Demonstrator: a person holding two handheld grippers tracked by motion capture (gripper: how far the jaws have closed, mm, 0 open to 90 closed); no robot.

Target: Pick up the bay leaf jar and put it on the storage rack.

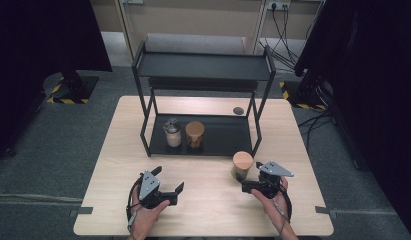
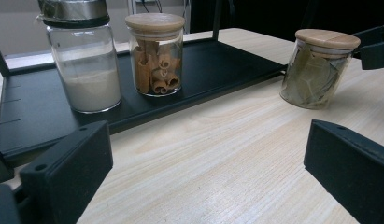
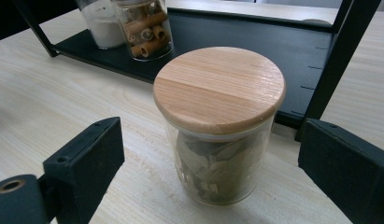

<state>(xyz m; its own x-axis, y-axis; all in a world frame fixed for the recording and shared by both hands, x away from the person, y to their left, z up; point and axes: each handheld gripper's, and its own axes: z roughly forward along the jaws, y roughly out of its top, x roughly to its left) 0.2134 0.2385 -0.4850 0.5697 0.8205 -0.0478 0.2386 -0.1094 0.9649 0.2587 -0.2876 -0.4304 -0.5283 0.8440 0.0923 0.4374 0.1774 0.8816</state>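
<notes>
A glass jar of bay leaves (image 1: pixel 242 165) with a wooden lid stands on the table just in front of the black shelf rack's right front leg. My right gripper (image 1: pixel 245 181) is open, one jaw on each side of this jar (image 3: pixel 220 93), with a gap at both pads. My left gripper (image 1: pixel 168 179) rests open over bare table at the front left, nothing between its jaws (image 2: pixel 206 177). On the rack's lower tray (image 1: pixel 228 135) stand a metal-lidded jar of white powder (image 2: pixel 87 70) and a wooden-lidded jar of cinnamon sticks (image 2: pixel 155 56).
The rack's upper shelf (image 1: pixel 203 65) hangs over the back of the table. Its right front leg (image 3: pixel 341 56) rises close behind the bay-leaf jar. The right half of the lower tray is bare. A round cable hole (image 1: pixel 238 110) sits behind the rack.
</notes>
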